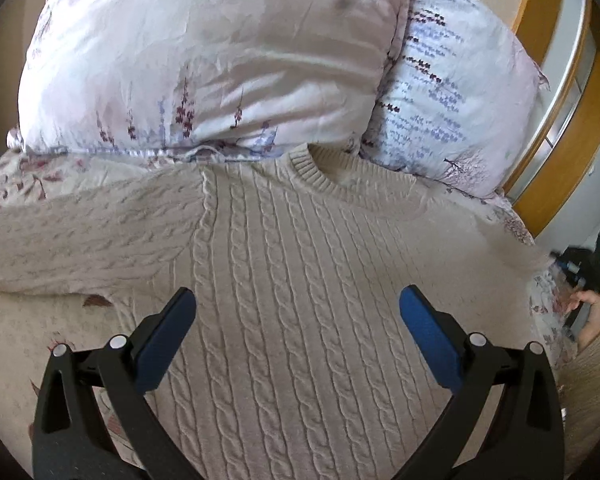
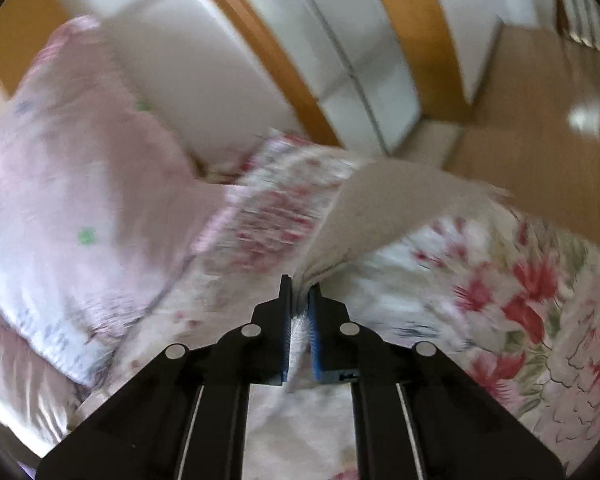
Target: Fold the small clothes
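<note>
- Lying front-up on the bed (image 1: 28, 344), a beige cable-knit sweater (image 1: 292, 280) spreads across the floral bedspread, its ribbed round collar (image 1: 312, 168) toward the head of the bed and touching the pillows.
- Running down the body are raised vertical cable ribs; the same twisted pattern covers the one sleeve (image 1: 72, 240) stretched flat out toward the bed's side edge on the left of the left wrist view.
- The knit looks thick and soft, one pale colour throughout, with no print.
- Two pillows stand at the head edge: a pink satin one (image 1: 204, 60) with small flowers, and a white one (image 1: 452, 92) with purple sprigs beside it.
- The left gripper (image 1: 296, 316) hangs over the sweater's chest with its blue-padded fingers (image 1: 172, 340) spread wide and nothing between them.
- The right gripper (image 2: 300, 304) is clenched on a fold of the sweater's other sleeve (image 2: 384, 204); pale knit shows pinched between the pads, and the sleeve rises from there, lifted off the bedspread near the bed's far side edge.
- That view is motion-blurred, so the sleeve's knit texture cannot be told there.
</note>
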Demonstrator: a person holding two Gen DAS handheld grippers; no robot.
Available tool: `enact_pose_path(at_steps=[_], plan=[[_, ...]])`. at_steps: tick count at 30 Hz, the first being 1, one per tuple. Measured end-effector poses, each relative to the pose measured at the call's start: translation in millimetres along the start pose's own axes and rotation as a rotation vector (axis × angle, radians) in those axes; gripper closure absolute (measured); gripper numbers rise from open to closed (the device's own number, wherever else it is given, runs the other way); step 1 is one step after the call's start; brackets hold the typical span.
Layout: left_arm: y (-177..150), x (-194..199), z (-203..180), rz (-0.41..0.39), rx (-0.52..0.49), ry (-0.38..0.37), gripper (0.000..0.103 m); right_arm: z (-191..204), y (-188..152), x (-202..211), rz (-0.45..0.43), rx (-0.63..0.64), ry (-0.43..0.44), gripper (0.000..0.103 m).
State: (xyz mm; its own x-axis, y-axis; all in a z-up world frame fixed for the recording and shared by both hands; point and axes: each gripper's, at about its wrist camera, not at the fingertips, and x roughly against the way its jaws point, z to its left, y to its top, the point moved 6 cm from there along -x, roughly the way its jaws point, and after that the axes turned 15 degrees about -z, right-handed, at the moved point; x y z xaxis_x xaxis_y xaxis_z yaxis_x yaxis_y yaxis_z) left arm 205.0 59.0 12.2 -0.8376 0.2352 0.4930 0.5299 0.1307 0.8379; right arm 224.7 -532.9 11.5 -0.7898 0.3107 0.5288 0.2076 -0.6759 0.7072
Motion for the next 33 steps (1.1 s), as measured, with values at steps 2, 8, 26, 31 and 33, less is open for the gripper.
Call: enact_pose_path(at_steps=[2,8,26,31,33], plan=[[2.0,2.0,-1.7,-0.014,-0.025,0.015,0.002,30.3,3.2,15.7,-0.035,0.052,0.069,0.095],[9.3,4.3,1.0,-0.052,-0.040,0.060,0.002,140.2,-34.6,66.1,0.000,0.199,0.362,0.095],[2.3,-20.9,2.7,0.011,0.133,-0.090,0.002,171.1,-175.8,45.3,0.434,0.108,0.388,0.068],[-0.8,-25.1,14.4,0.042,0.235,-0.120,0.002,151.0,-145.9,29.4,0.328,0.055,0.229,0.068],[-0.8,-24.3,18.6,0.048,0.253,-0.123,0.002,149.4,-137.0,23.2,0.278,0.066,0.166,0.081]])
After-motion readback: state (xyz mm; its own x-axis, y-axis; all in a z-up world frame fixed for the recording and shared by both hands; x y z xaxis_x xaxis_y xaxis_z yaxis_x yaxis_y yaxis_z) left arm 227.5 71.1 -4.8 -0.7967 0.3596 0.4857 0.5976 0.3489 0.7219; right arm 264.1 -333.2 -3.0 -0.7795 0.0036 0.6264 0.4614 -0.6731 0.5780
